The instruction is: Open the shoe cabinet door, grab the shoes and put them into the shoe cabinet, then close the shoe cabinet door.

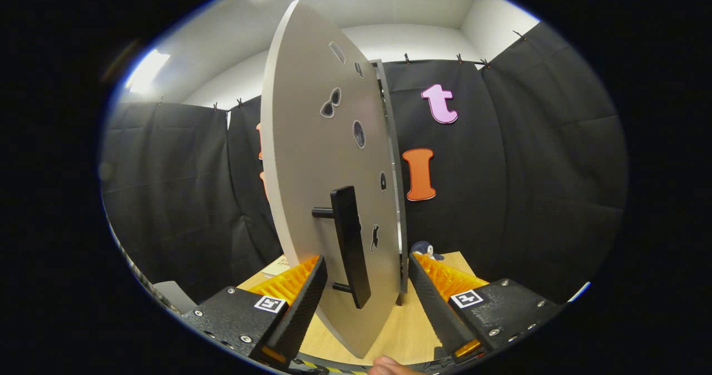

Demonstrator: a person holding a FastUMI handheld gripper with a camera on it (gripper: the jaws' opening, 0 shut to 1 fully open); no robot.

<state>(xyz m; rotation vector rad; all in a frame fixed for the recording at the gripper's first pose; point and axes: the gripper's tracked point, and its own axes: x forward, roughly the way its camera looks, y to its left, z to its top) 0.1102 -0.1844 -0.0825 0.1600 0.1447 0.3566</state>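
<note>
The grey shoe cabinet door (311, 158), dotted with small stickers, stands ajar and is seen almost edge-on, swung out toward me. Its black bar handle (349, 244) sits upright between my fingers. My gripper (367, 259) is open: the left finger (306, 297) is on the handle side of the door, and the right finger (428, 297) is past the door's free edge. Neither finger presses on the handle. A thin strip of the cabinet frame (391, 141) shows just behind the door's edge.
The cabinet stands on a light wooden tabletop (400, 330). A small blue and white toy (427, 248) peeks up beyond the right finger. A pale flat object (278, 265) lies beyond the left finger. Part of a hand (389, 367) shows below the fingers.
</note>
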